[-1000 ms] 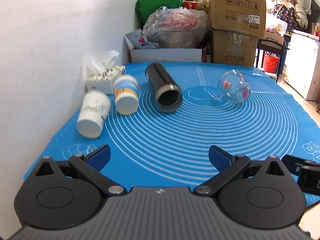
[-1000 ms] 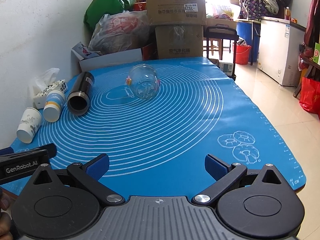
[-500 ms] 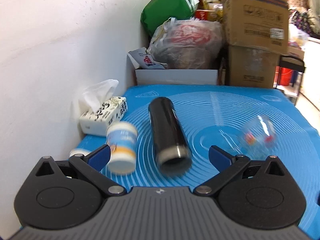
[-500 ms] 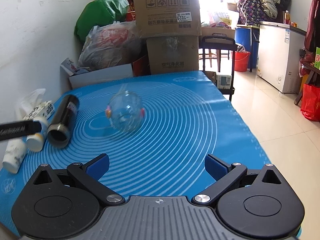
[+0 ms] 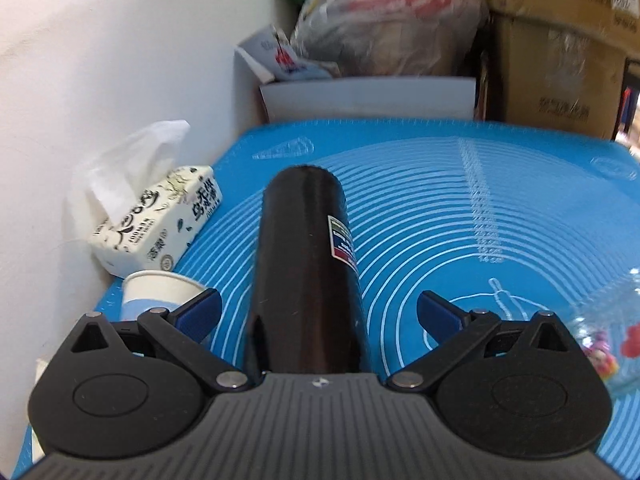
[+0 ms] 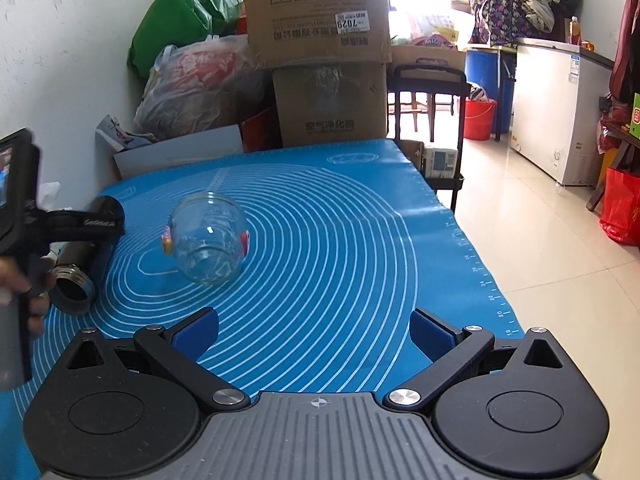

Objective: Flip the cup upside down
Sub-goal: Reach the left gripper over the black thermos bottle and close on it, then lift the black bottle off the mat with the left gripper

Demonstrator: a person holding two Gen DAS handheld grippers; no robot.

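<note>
A black cylindrical cup lies on its side on the blue mat, its open steel rim toward me. My left gripper is open, with a blue pad on each side of the cup, not touching it. The cup also shows in the right wrist view, partly hidden by the left gripper's body. A clear glass cup lies on its side mid-mat. My right gripper is open and empty, well short of the glass cup.
A paper cup lies just left of my left finger, a tissue pack behind it against the white wall. Boxes and bags stand behind the table. The mat's right edge drops to the floor.
My left gripper has moved forward and down over the black cup, which now lies between its open fingers. My right gripper has advanced toward the glass cup.
</note>
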